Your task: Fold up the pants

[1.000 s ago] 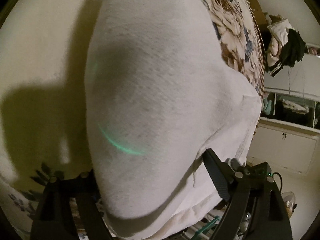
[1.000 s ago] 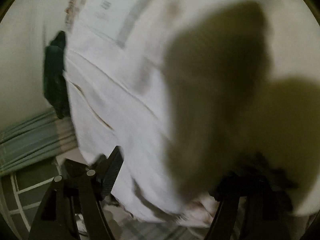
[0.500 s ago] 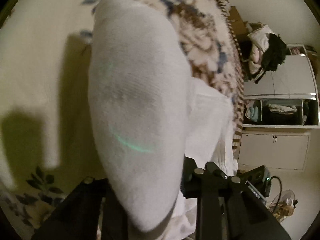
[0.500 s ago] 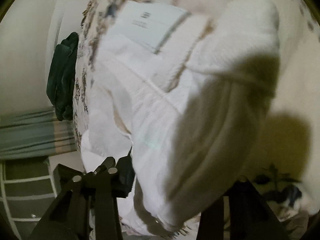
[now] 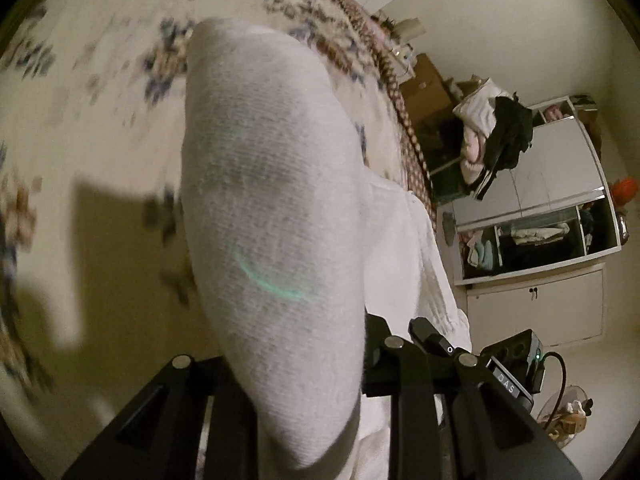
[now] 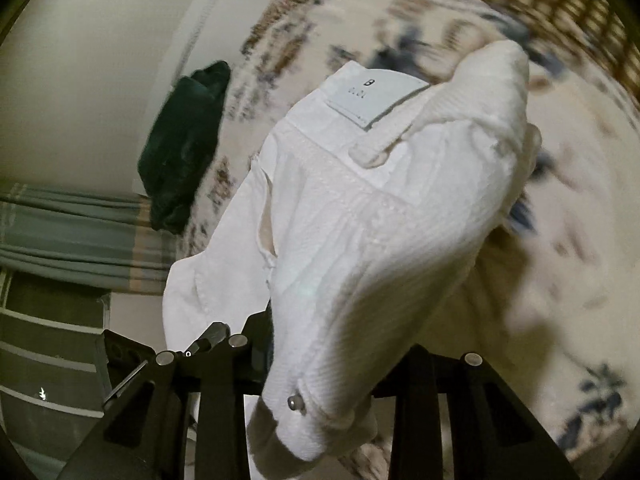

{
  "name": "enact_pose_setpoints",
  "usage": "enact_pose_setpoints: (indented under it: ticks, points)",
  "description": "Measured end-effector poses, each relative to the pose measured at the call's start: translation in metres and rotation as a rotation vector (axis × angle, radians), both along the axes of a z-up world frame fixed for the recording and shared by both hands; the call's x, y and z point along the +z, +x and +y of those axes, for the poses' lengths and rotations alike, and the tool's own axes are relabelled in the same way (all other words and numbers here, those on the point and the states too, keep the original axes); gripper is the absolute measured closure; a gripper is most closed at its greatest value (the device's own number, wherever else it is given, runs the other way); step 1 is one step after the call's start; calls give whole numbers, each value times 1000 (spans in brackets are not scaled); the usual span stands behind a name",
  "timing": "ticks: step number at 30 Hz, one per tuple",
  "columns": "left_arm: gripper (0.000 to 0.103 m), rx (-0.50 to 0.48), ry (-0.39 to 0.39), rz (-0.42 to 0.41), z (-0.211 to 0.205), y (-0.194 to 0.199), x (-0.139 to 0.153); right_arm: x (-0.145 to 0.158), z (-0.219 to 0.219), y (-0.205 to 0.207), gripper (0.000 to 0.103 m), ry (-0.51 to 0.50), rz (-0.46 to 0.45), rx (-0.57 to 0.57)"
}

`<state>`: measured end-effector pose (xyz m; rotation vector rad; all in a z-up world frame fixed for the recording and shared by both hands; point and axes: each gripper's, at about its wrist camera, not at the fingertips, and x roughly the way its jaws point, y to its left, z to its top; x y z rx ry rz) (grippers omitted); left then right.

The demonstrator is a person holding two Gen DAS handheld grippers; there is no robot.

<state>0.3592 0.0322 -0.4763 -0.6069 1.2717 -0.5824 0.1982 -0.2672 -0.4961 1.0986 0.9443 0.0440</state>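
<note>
The white pants (image 5: 272, 208) hang bunched from my left gripper (image 5: 304, 400), which is shut on the fabric; the cloth covers the fingertips. In the right wrist view the waistband end of the pants (image 6: 372, 216), with a white label patch (image 6: 372, 92) and a metal button (image 6: 295, 401), is clamped in my right gripper (image 6: 320, 400), also shut on the cloth. Both ends are held above the floral bedspread (image 5: 80, 80).
The bed edge with a woven brown border (image 6: 540, 4) runs along the far side. A dark green garment (image 6: 184, 140) lies at the bed's edge. A wardrobe with shelves (image 5: 560, 208) and piled clothes (image 5: 496, 140) stands to the right, and a power strip (image 5: 516, 364) lies on the floor.
Both grippers have lifted and pulled back with the pants; the cloth has narrowed into a bunched hanging fold, and more bedspread and room show behind it.
</note>
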Motion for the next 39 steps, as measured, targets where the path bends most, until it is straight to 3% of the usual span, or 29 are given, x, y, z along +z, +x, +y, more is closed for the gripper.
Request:
enact_pose_setpoints:
  ticks: [5, 9, 15, 18, 20, 22, 23, 25, 26, 27, 28, 34, 39]
  points:
    - [83, -29, 21, -27, 8, 89, -14, 3, 26, 76, 69, -30, -52, -40]
    - [82, -71, 74, -32, 19, 160, -43, -18, 51, 145, 69, -49, -72, -68]
    - [82, -138, 156, 17, 20, 216, -94, -74, 78, 207, 69, -47, -3, -130]
    - [73, -159, 188, 63, 21, 221, -116, -99, 85, 213, 68, -38, 45, -147]
    - [66, -149, 198, 70, 14, 227, -111, -105, 86, 210, 61, -37, 77, -140]
    - [60, -147, 227, 71, 16, 219, -105, -110, 83, 216, 42, -43, 118, -112]
    - [53, -151, 253, 74, 15, 215, -104, -108, 83, 215, 36, -63, 135, -88]
    - [29, -163, 371, 68, 14, 198, -97, -102, 81, 217, 23, -126, 174, -42]
    - [24, -163, 413, 55, 13, 191, -91, -97, 82, 218, 20, -160, 193, -15]
    - [20, -166, 443, 29, 11, 181, -83, -88, 83, 215, 8, -218, 215, 8]
    - [16, -167, 485, 3, 7, 170, -74, -77, 85, 212, 3, -299, 235, 37]
    - [15, -98, 630, -60, 5, 123, -30, -5, 99, 201, 0, -709, 260, 180]
    - [15, -28, 710, -115, -2, 96, 17, 57, 97, 178, 0, -879, 221, 211]
